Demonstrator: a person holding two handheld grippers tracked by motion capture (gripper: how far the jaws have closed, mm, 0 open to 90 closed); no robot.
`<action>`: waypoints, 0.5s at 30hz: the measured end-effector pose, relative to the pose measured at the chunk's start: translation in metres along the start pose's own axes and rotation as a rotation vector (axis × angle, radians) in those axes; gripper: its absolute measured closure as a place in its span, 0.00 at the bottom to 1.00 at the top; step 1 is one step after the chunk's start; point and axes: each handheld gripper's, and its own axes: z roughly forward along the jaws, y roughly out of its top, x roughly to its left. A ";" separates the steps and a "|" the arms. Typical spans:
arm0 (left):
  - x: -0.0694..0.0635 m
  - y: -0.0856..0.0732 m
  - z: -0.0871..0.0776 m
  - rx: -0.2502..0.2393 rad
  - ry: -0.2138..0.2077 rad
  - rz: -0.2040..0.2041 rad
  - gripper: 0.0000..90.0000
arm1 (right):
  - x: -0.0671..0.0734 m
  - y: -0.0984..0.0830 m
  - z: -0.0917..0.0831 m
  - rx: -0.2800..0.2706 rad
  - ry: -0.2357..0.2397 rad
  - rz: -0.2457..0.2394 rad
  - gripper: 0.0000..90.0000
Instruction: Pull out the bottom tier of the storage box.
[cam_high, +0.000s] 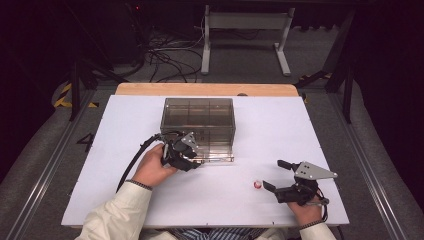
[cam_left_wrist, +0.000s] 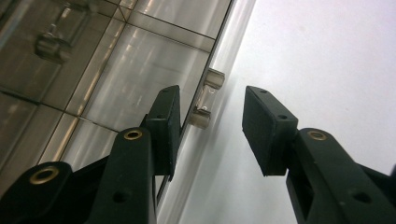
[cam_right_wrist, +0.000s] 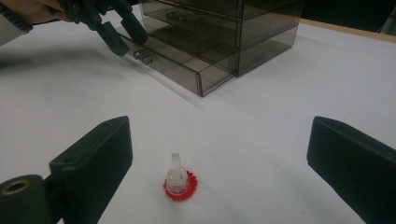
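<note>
While the bottom drawer (cam_right_wrist: 187, 70) is partly out, left gripper (cam_left_wrist: 210, 126) stands apart around its handle (cam_left_wrist: 208, 98); right gripper (cam_right_wrist: 219, 158) (wide apart) waits before the red-based piece (cam_right_wrist: 180, 184), not yet stored.

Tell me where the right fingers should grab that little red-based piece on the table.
Grip the small piece by its clear upright stem, above the flat red toothed base. Come down from above with the right gripper, one finger each side; the base lies too flat to pinch.
</note>
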 end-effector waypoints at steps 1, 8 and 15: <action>-0.001 0.000 -0.001 0.006 -0.009 0.009 0.64 | 0.000 0.000 0.000 0.000 0.000 -0.001 0.08; -0.004 -0.001 -0.002 0.028 -0.032 0.024 0.64 | 0.000 0.000 0.000 0.001 0.000 -0.002 0.08; -0.007 -0.001 -0.004 0.053 -0.053 0.044 0.64 | 0.000 0.000 0.000 0.000 0.002 -0.002 0.08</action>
